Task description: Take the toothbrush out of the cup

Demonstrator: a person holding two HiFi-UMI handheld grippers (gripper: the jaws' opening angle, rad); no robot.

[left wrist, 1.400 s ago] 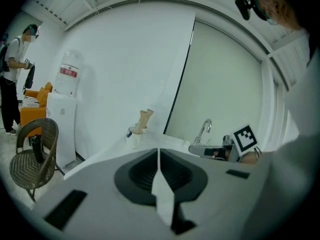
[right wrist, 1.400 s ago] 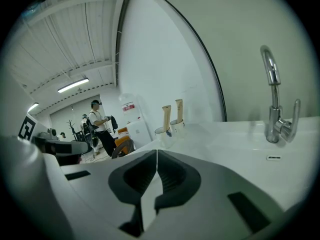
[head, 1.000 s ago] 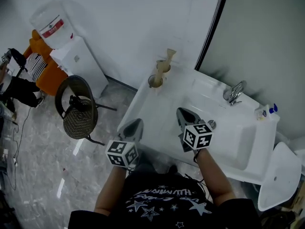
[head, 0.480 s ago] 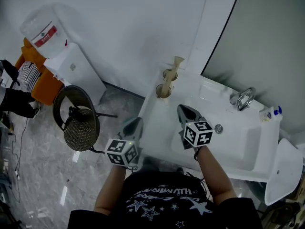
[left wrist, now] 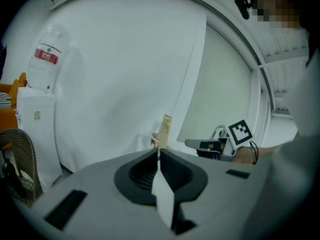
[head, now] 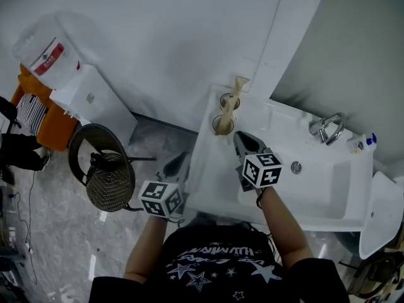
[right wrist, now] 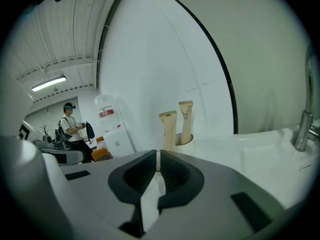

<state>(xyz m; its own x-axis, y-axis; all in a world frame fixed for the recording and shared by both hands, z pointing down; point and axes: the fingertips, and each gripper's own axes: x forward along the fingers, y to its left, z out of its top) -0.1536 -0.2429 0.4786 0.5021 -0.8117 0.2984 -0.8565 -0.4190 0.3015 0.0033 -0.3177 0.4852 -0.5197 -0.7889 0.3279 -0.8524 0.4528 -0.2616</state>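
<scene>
Two cups stand at the left back corner of the white sink counter (head: 208,188): a near cup (head: 222,125) and a far cup (head: 228,100). A beige toothbrush (head: 235,93) stands upright out of them. In the right gripper view two beige sticks (right wrist: 168,130) rise from a cup (right wrist: 185,140) straight ahead. My right gripper (head: 240,136) is shut and empty, its tip just short of the near cup. My left gripper (head: 182,159) hangs off the counter's left edge, shut and empty. The left gripper view shows the beige stick (left wrist: 164,130) and the right gripper's marker cube (left wrist: 240,131).
A chrome faucet (head: 327,128) and a basin (head: 315,182) lie to the right, with a blue-capped bottle (head: 362,144) behind. On the floor at left stand a black round chair (head: 104,169) and a water dispenser (head: 76,100). A person (right wrist: 71,129) stands far off.
Both grippers have travelled toward the cups; the right gripper's tip is now close under the near cup. The jaws of both stay shut and nothing has been taken hold of.
</scene>
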